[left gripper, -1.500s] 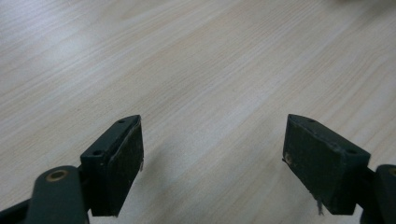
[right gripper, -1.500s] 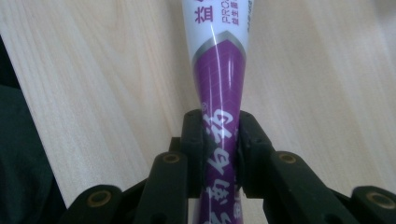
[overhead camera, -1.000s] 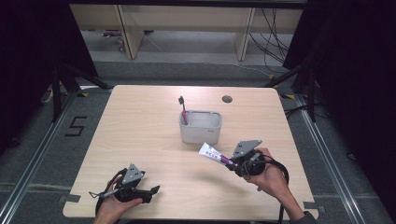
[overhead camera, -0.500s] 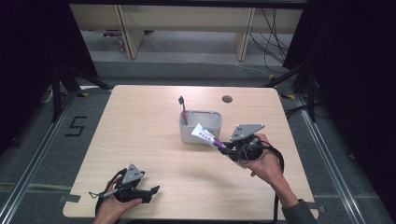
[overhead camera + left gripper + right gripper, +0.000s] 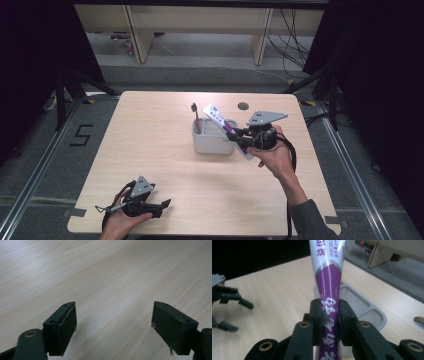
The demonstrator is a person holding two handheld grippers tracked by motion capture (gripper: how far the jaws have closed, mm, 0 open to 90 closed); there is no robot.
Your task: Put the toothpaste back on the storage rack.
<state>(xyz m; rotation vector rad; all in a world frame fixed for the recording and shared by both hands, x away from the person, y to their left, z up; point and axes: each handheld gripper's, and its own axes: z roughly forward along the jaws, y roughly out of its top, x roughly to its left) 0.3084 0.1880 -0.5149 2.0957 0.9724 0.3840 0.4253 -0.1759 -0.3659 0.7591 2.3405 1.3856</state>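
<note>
Your right gripper (image 5: 329,312) is clenching a white-purple toothpaste tube (image 5: 328,277) reading "PROBIOTIC", over the grey caddy (image 5: 364,305), your left gripper (image 5: 113,327) is resting released on the tabletop (image 5: 112,277).

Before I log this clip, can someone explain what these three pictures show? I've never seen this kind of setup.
A person sits at a wooden table with a two-jawed tool in each hand. One camera looks down from above; the others ride on the tools, looking along their black jaws. The right hand-held gripper is shut on a purple-and-white toothpaste tube, raised above a grey holder with a toothbrush standing in it. The left hand-held gripper is open near the table's front edge, holding nothing.
</note>
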